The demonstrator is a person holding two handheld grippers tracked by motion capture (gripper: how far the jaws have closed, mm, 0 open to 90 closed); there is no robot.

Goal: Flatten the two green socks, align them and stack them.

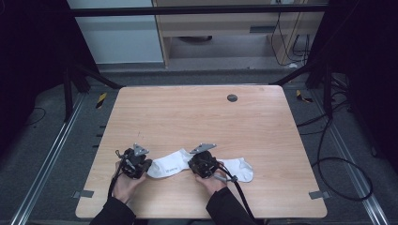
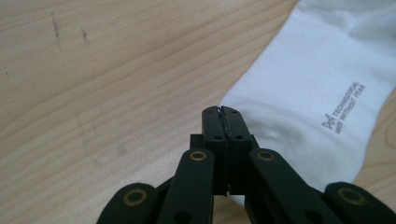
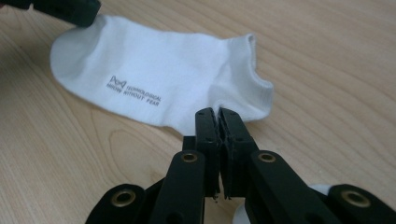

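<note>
Both grippers are working near the table's [image 1: 197, 112] six o'clock edge. The left gripper [image 2: 221, 111] is pinching the printed white sock's [image 1: 170, 164] toe, and the right gripper [image 3: 218, 112] is clamping its heel edge. Soft, light, floppy fabric: the edges look like the best holds. A second sock [image 1: 240, 168] is lying at three o'clock.

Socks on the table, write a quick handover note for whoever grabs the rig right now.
Left tool: jaws shut on the toe-end edge of the printed white sock.
Right tool: jaws shut at that sock's heel-side edge; I cannot tell for sure whether cloth is pinched.
Second white sock lies flat just right of the right tool, on the wooden table.
Done: the printed sock is laid out flat between both tools.
Left: probably stacking or pairing it with the second sock.
</note>
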